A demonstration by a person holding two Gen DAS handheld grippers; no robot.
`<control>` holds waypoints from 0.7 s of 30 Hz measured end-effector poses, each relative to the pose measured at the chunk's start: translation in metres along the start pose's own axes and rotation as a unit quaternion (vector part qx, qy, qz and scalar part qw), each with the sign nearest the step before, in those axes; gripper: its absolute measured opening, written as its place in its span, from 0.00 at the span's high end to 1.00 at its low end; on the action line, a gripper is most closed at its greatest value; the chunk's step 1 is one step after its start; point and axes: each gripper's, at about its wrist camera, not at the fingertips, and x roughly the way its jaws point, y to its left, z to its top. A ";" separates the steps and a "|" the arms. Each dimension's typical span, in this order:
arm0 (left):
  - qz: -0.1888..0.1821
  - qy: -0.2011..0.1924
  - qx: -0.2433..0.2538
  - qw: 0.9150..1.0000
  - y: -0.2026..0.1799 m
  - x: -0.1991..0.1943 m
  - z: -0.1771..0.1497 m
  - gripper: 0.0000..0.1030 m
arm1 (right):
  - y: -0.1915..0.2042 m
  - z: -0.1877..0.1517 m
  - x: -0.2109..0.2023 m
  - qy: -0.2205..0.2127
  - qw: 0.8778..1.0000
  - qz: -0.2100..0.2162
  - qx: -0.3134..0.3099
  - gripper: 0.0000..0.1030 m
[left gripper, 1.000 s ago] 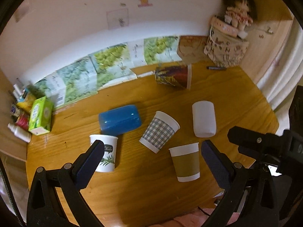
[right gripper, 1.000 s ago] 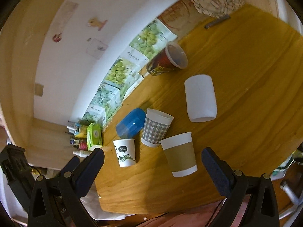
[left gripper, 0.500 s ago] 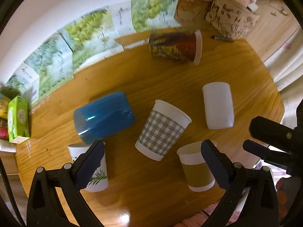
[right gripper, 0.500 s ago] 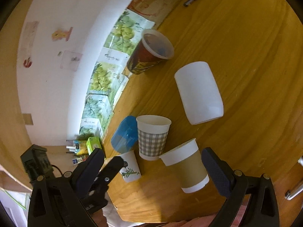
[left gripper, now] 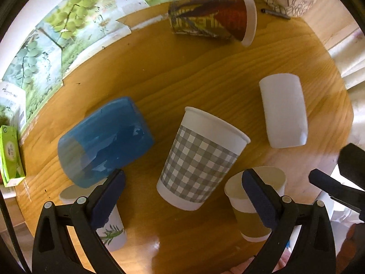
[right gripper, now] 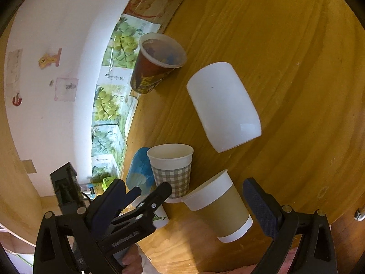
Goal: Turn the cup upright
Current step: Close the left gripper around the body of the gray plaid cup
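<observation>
On the wooden table [left gripper: 205,75] six cups were spread out. The blue cup [left gripper: 105,139] lay on its side near the left, with the white cup [left gripper: 282,110] and the red patterned cup [left gripper: 212,18] also lying on their sides farther right and toward the wall. The checked cup [left gripper: 200,157], the brown-banded cup [left gripper: 253,207] and the leaf-print cup [left gripper: 109,228] stood upright near the front edge. The left gripper [left gripper: 182,196] hung above the checked cup with its jaws wide apart and holding nothing. The right gripper [right gripper: 182,207] hovered over the brown-banded cup [right gripper: 219,207], its jaws likewise spread wide and empty. A green box [left gripper: 10,157] sat at the table's left edge.
</observation>
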 end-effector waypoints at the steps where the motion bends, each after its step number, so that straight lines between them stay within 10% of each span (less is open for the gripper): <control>1: 0.002 0.003 0.001 1.000 0.000 0.003 0.002 0.01 | -0.001 0.000 0.000 -0.001 1.000 -0.001 0.002 0.00; 21: -0.010 0.034 0.012 0.999 0.004 0.024 0.021 0.29 | -0.010 0.001 0.000 -0.010 1.000 -0.007 0.027 0.00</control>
